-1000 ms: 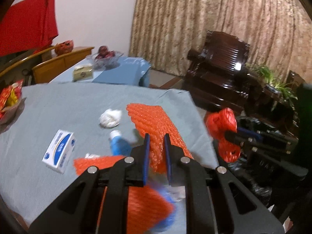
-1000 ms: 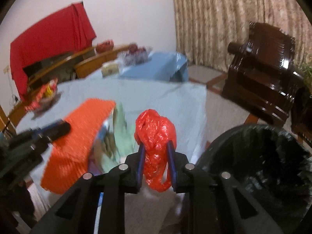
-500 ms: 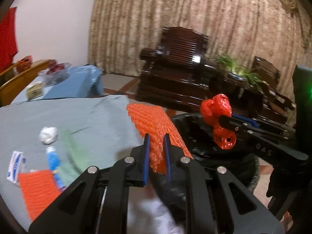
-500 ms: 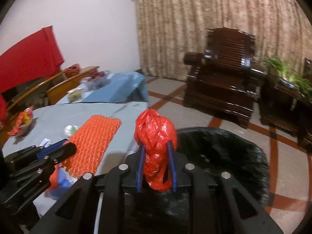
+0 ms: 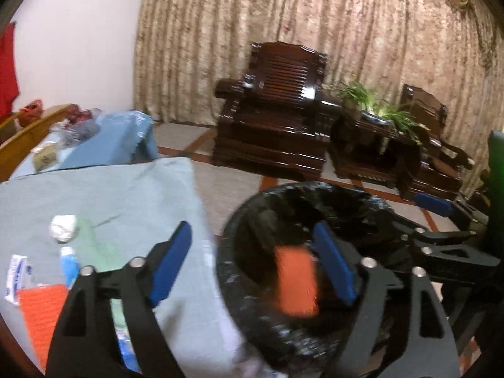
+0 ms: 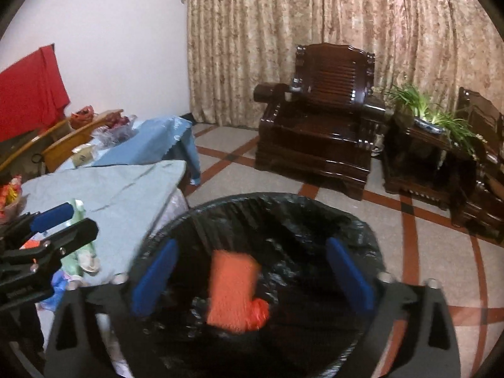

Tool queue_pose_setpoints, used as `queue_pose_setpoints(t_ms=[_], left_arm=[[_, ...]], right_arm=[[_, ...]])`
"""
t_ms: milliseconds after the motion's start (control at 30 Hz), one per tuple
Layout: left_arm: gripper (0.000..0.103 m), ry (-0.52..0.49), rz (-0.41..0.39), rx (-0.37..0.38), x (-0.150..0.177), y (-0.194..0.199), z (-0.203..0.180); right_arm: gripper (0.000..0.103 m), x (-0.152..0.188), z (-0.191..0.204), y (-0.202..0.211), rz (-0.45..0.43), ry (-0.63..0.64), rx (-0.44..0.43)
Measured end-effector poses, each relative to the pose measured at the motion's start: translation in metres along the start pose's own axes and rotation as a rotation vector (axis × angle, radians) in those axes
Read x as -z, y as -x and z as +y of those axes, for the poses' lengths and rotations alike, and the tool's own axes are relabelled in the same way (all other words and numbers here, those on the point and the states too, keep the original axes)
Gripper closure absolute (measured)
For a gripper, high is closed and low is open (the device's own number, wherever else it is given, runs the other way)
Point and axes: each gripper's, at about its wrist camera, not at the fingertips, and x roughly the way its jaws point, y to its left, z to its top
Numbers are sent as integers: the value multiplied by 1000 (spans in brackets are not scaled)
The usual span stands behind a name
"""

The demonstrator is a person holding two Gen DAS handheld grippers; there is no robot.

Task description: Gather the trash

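Note:
A black-lined trash bin (image 5: 239, 230) (image 6: 283, 201) stands beside the grey-clothed table (image 5: 126, 189). Inside it lie an orange foam net sheet (image 5: 296, 283) (image 6: 231, 289) and a red plastic bag (image 6: 260, 313). My left gripper (image 5: 252, 264) is open and empty over the bin's near rim. My right gripper (image 6: 252, 277) is open and empty above the bin. On the table remain a crumpled white tissue (image 5: 63, 226), a blue-capped tube (image 5: 69, 264), a small white-blue box (image 5: 15, 277), another orange foam sheet (image 5: 41, 315) and a green wrapper (image 6: 80, 245).
Dark wooden armchairs (image 6: 321, 126) and a side table with a potted plant (image 6: 425, 113) stand by the curtain across the tiled floor. A second table with a blue cloth (image 6: 151, 145) and wooden chairs (image 6: 63, 145) lies behind.
Both grippers opened over the bin. The orange foam sheet dropped from the left and the red bag dropped from the right into the bin.

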Motion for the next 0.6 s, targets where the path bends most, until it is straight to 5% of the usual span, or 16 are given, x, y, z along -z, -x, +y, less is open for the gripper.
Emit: queue_pose_setpoints(t_ms=[67, 600], left_arm=[[13, 4, -13, -39, 3, 12, 9], [13, 106, -23, -368, 46, 116, 114]], right_arm=[[6, 1, 10, 0, 0, 3, -31], [6, 18, 137, -1, -6, 136, -251]])
